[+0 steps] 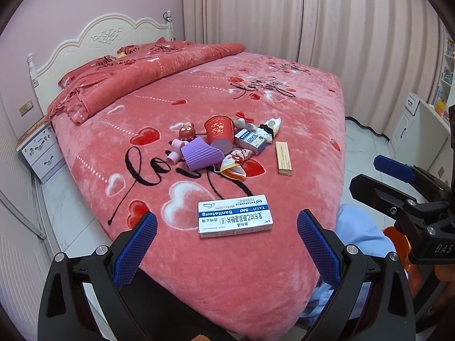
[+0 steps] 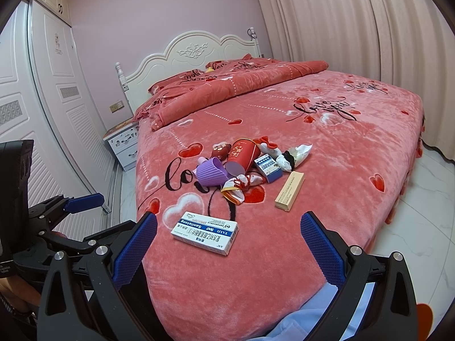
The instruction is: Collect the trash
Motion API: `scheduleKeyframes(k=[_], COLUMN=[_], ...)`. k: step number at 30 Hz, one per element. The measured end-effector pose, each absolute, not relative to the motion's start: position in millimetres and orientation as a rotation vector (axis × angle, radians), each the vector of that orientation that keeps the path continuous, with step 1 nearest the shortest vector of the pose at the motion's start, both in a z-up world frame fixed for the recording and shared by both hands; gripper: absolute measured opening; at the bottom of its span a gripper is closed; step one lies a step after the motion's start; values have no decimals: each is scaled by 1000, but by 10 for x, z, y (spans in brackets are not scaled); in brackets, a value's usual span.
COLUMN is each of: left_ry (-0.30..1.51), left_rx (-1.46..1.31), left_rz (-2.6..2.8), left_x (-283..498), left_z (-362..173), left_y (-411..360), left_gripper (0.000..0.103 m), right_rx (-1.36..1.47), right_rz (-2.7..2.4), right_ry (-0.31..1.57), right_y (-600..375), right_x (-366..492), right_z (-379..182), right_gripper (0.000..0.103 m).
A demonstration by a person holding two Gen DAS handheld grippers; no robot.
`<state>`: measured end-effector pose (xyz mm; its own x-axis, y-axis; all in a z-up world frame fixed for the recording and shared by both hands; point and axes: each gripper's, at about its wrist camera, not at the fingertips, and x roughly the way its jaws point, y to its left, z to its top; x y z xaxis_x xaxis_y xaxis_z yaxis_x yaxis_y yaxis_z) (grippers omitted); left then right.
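A white and blue medicine box [image 1: 235, 215] [image 2: 204, 233] lies on the pink bed near its foot. Behind it is a pile: a purple ribbed cup [image 1: 201, 154] [image 2: 212, 174], a red paper cup on its side [image 1: 219, 134] [image 2: 241, 153], a small blue box [image 1: 251, 139] [image 2: 268, 168], crumpled wrappers [image 1: 234, 166] [image 2: 237, 187], a crumpled tissue [image 1: 268, 127] [image 2: 294, 155] and a long beige box [image 1: 283, 157] [image 2: 290, 190]. My left gripper [image 1: 227, 241] is open and empty, hovering just in front of the medicine box. My right gripper [image 2: 229, 244] is open and empty, above the bed's foot.
The bed [image 1: 199, 270] has a folded quilt [image 1: 148, 65] and a white headboard [image 2: 196, 48]. A white nightstand [image 2: 123, 145] stands at its left, a wardrobe [image 2: 42, 99] beyond. Curtains [image 1: 312, 14] hang behind. White shelves [image 1: 421, 110] stand at the right. Tiled floor surrounds the bed.
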<state>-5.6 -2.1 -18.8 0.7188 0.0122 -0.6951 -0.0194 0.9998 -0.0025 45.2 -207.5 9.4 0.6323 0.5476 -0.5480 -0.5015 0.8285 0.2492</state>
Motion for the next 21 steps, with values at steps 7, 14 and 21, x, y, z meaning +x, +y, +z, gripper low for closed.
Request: scheduleKeyframes(k=[7,14,21], left_ry=[797,839,881], left_rx=[32,45,147], left_rz=[19,-22,-104], left_x=[35,141,301], left_z=[-219,-269,-429], left_y=[-60,-51,-81], left_gripper=[97,97,97], right_rx=[91,111,106], right_rz=[605,627,680], right_ry=[647,646,658], right_y=[-2090,-2066,-2041], right_x=[472,558,693], right_z=[76,48,-38], right_gripper=[99,99,99])
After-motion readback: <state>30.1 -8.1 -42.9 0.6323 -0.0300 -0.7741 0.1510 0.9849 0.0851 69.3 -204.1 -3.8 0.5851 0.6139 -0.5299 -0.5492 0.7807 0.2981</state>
